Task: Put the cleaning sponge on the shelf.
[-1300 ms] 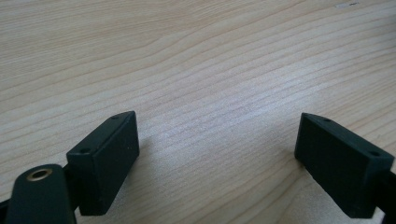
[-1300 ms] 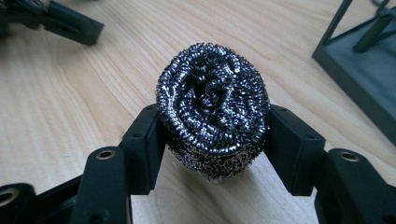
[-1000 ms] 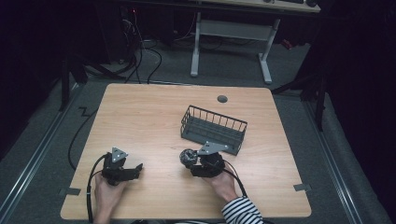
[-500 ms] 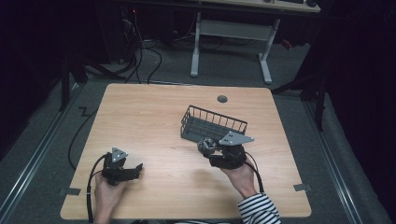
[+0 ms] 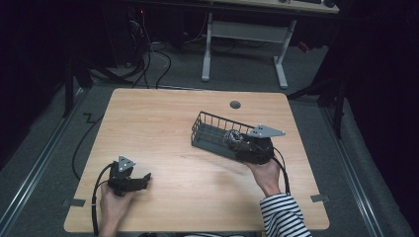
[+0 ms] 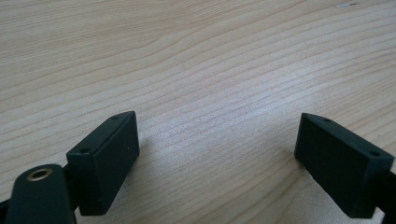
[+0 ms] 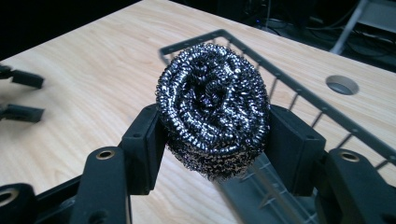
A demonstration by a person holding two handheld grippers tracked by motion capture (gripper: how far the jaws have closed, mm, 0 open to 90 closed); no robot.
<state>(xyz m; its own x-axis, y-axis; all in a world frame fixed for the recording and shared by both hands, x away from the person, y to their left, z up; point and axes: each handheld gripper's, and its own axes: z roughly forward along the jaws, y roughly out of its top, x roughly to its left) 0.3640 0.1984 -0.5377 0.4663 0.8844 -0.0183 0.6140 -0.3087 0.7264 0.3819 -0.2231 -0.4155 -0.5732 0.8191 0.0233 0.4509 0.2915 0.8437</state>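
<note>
At seven o'clock our left hand-held gripper (image 5: 141, 178) rested with jaws apart on the pale wooden tabletop (image 5: 158, 128). Our right hand-held gripper (image 7: 214, 135), clamped on the coiled steel-wool scourer (image 7: 214, 121), hovered over the dark wire basket (image 5: 212, 129) at three o'clock; lowering before releasing seemed wise. Dim room, cables beyond.

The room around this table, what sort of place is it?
Probably a lab or workshop set up for recording. A bare wooden table stands in a dark room, loose cables run over the grey floor, and another desk frame stands behind.
</note>
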